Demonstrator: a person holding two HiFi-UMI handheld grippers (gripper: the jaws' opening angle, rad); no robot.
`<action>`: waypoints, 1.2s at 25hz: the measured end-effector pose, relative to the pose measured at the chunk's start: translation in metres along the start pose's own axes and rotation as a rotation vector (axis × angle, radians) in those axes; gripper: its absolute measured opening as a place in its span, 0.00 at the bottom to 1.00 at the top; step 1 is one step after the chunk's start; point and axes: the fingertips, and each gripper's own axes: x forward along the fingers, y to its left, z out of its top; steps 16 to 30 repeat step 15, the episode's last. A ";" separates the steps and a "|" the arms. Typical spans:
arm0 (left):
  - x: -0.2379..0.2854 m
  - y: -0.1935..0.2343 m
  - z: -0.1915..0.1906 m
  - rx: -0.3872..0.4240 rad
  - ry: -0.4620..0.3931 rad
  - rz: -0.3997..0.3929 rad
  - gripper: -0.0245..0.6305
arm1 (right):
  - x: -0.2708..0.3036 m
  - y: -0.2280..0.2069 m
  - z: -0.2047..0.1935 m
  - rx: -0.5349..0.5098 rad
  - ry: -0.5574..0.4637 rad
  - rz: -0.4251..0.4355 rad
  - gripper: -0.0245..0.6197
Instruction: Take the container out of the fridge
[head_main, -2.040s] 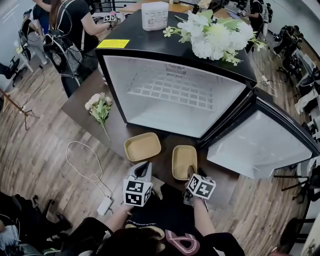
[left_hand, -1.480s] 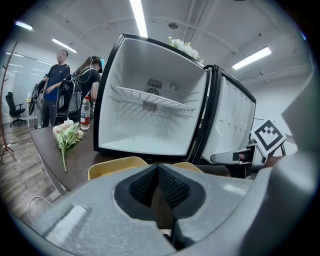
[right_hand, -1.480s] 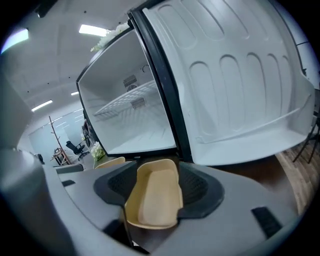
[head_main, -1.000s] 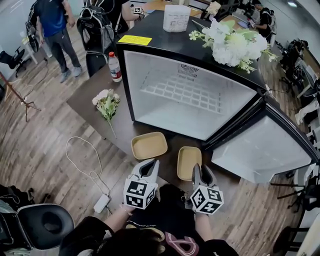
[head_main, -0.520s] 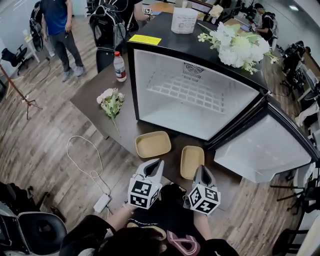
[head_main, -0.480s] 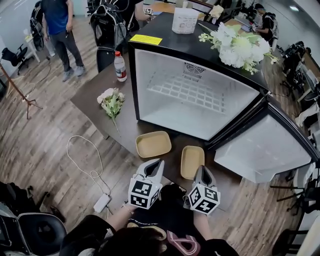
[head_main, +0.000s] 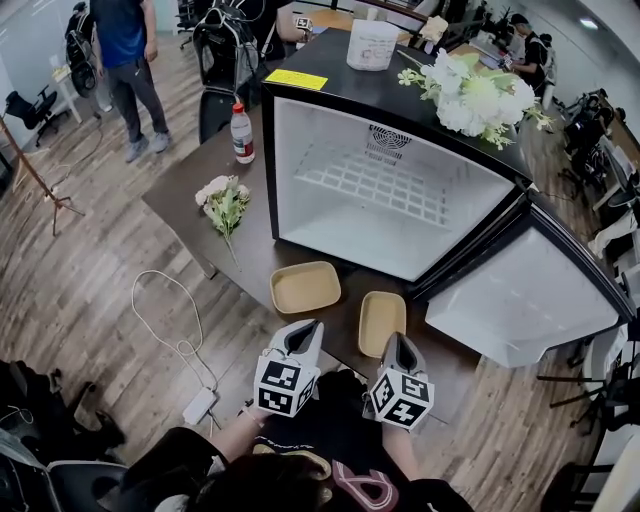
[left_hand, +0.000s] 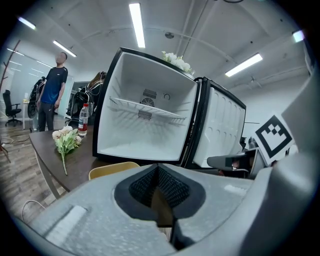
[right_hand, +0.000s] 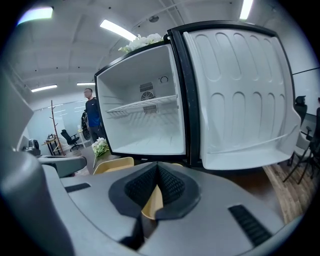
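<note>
The dark worktop (head_main: 245, 265) carries a small black fridge (head_main: 385, 225) that takes up most of its far half. Its door (head_main: 520, 300) is swung wide toward the right-hand edge. Inside I can see nothing but white walls and a bare wire shelf (head_main: 375, 185); no container is left in there. A spray of white flowers (head_main: 475, 100) lies along the fridge's top.

Two shallow tan containers sit out on the worktop, in front of the open fridge and toward the near edge. The left-hand container (head_main: 305, 288) is close to the fridge's front lip. The right-hand container (head_main: 382, 322) lies beside it, apart from it and a little nearer the person, by the foot of the door. Both rest flat and look empty.

The person holds both tools low at the near edge. The left gripper (head_main: 308, 330) has its jaws pressed together with nothing between them, and it points between the two containers. The right gripper (head_main: 397, 343) is likewise closed and empty. Its tip is at the near rim of the right-hand container, though I cannot tell whether it touches.

Off toward the left edge lie a small bouquet (head_main: 225, 205) and, behind it, a capped bottle (head_main: 241, 133).

To my eye the job is as good as done: the container is out, set down and let go. All that seems left is to draw the hands back, and perhaps to shut the door, though the task does not ask for that.
</note>
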 end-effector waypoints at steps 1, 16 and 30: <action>-0.001 0.000 0.000 0.001 -0.001 0.002 0.05 | -0.001 0.001 0.000 -0.008 -0.002 0.001 0.05; 0.001 -0.005 0.009 0.024 -0.022 -0.015 0.05 | -0.001 0.003 0.007 -0.056 -0.027 0.003 0.05; 0.001 -0.005 0.009 0.024 -0.022 -0.015 0.05 | -0.001 0.003 0.007 -0.056 -0.027 0.003 0.05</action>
